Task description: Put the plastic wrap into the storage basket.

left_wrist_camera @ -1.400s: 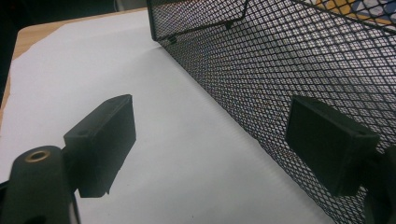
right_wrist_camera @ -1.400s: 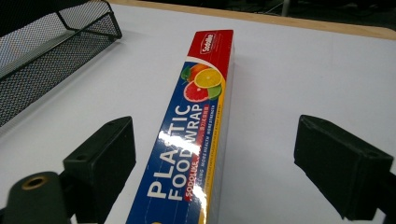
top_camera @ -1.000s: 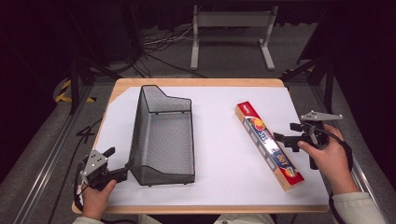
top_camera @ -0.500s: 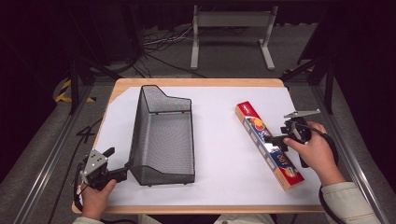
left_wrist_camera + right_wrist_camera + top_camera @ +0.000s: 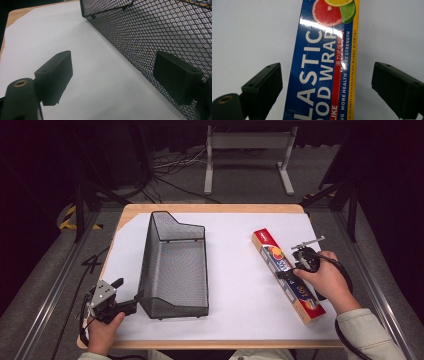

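White paper (image 5: pixel 235 270) covers the table, its far surroundings lost in dark. Right gripper (image 5: pixel 325 87) straddles the plastic wrap box (image 5: pixel 324 65), jaws spread, box ends cut off. Left gripper (image 5: pixel 112 75) gapes beside the mesh basket (image 5: pixel 175 265).

Your wooden counter (image 5: pixel 210 209) carries a white sheet (image 5: pixel 235 270) over most of its top. On the sheet you have a black mesh basket (image 5: pixel 175 265) at left and a long plastic-wrap box (image 5: pixel 270 255) lying diagonally at right, well apart.
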### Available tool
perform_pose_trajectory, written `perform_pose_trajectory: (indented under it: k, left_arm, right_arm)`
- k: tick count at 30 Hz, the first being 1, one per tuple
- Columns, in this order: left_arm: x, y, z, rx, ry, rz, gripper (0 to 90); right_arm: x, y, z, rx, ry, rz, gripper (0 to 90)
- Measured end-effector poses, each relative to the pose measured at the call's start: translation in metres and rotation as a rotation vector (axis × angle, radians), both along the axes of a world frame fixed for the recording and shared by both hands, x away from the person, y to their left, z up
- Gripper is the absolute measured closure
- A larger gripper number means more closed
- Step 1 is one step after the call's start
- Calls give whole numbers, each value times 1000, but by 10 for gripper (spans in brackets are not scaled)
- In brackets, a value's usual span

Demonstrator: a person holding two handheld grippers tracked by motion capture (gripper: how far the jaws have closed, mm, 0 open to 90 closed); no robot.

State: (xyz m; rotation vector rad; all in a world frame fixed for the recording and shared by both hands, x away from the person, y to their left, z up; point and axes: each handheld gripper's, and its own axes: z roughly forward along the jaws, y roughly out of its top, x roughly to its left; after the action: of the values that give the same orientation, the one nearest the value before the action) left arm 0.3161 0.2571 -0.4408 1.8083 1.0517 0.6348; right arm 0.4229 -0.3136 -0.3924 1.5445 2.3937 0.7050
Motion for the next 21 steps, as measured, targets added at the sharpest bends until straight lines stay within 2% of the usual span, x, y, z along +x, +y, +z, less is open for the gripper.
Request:
perform_pose_trajectory:
  k: [4,10,14,21]
  left_arm:
    - [0,0,0,0,0,2,170]
    - [0,0,0,-2,-2,3,170]
    - [0,0,0,1,1,2,170]
    - [0,0,0,-2,0,4,171]
  right_arm:
    - [2,5,-3,-21,2,3,103]
    - [6,9,-9,-61,35,-19,108]
    - [8,13,-12,-75,69,-44,150]
    - [7,17,-17,-104,101,-80,290]
